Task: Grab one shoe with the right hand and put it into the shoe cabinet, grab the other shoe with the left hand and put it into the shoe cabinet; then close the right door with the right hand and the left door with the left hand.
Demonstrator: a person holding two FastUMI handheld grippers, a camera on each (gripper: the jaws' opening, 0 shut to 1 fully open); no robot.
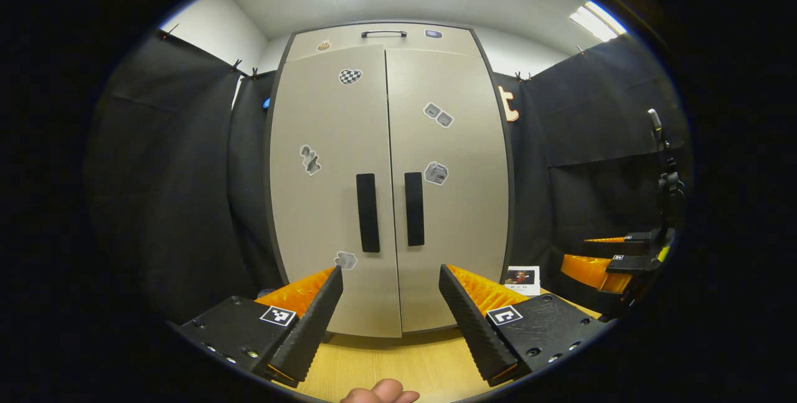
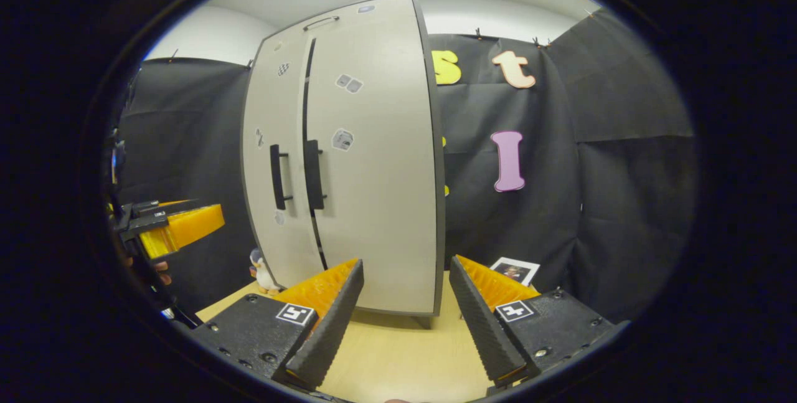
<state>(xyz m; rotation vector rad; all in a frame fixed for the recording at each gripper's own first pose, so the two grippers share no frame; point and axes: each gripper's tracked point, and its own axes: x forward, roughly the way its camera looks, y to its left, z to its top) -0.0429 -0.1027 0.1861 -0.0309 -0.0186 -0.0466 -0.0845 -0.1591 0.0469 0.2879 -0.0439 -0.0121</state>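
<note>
Doors first — we're looking straight at the shoe cabinet (image 1: 389,179) in the left gripper view, and both of them are sitting shut: the left door (image 1: 330,185) and the right door (image 1: 448,185) are meeting down the middle, each with a black vertical handle (image 1: 368,212) beside the seam. Little stickers are scattered across both panels. We can't tell where the shoes are, since nothing of the inside is showing.

We're holding the left gripper (image 1: 390,322) back from the cabinet with its fingers spread wide and nothing between them, just the wooden table (image 1: 386,362) below. A fingertip (image 1: 381,392) is peeking in at the bottom edge. Off to the right of that view we're seeing the right gripper (image 1: 613,256), well apart from the cabinet.

In the right gripper view, the right gripper (image 2: 406,319) is also gaping wide and gripping nothing — the cabinet (image 2: 373,160) is standing at an angle ahead of it. The left gripper (image 2: 177,225) is showing at the far left edge. A small penguin figure (image 2: 261,272) is standing by the cabinet's foot, and a small photo card (image 2: 514,270) is lying on the table near the black cloth.
</note>
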